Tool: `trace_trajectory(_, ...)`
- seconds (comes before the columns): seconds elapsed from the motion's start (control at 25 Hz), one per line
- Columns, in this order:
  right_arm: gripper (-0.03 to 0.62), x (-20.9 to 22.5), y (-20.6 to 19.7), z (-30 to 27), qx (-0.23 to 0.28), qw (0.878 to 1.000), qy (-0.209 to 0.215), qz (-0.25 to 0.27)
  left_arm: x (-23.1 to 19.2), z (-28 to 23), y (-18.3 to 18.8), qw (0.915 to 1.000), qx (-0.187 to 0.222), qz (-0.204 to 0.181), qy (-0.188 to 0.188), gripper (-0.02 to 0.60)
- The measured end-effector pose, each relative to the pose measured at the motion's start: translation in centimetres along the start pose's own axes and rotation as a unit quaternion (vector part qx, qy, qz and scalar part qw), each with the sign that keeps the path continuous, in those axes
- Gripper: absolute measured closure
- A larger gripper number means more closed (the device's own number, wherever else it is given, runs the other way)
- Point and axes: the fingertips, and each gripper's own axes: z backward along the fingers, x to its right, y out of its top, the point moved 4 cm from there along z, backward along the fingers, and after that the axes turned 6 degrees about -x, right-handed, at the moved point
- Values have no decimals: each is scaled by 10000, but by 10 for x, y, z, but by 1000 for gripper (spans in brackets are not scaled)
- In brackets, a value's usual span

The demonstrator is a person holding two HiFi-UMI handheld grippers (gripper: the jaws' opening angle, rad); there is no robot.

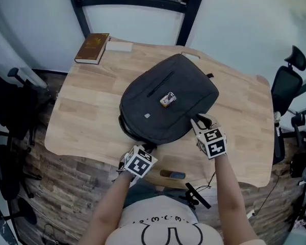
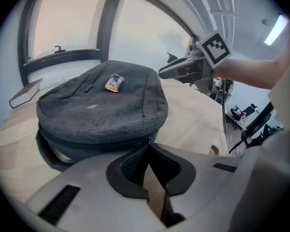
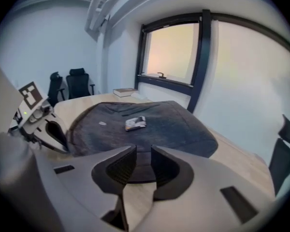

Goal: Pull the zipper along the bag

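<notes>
At the far left corner of the desk (image 1: 86,121) lies a book (image 1: 92,48), with bare wood between it and the bag (image 1: 188,86). The bag lies flat mid-desk with a small packet (image 1: 168,99) on top, and its inside is hidden from us. Our left gripper (image 1: 148,148) sits just off the bag's near rim by the desk's front edge, jaws closed on nothing, while our right gripper (image 1: 201,121) is just beside the near right rim, jaws well apart and empty, with open desk to its right.
</notes>
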Motion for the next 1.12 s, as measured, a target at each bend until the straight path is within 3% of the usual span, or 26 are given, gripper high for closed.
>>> trace_trajectory(0.08, 450, -25, 0, 10, 58, 9974, 647, 298, 13, -8, 10, 9998, 2, -143, -111, 563)
trace_trajectory(0.2, 450, -66, -10, 21, -153, 9825, 1647, 857, 23, -15, 16, 9998, -1, -149, -163, 563)
trace_trajectory(0.32, 441, -98, -22, 20, -427, 9652, 2123, 1468, 25, -15, 16, 9999, 9, -51, -141, 563)
trace_trajectory(0.68, 434, -133, -27, -14, -828, 9310, 1713, 3114, 25, -11, 13, 9998, 1, -74, 160, 563)
trace_trajectory(0.96, 461, -131, -28, -12, -720, 9388, 1630, 2949, 20, 1, 11, 9992, 75, -14, 391, 563)
trace_trajectory(1.12, 465, -130, -31, -13, -726, 9386, 1641, 2947, -2, 18, -2, 9981, 96, 162, 580, 563)
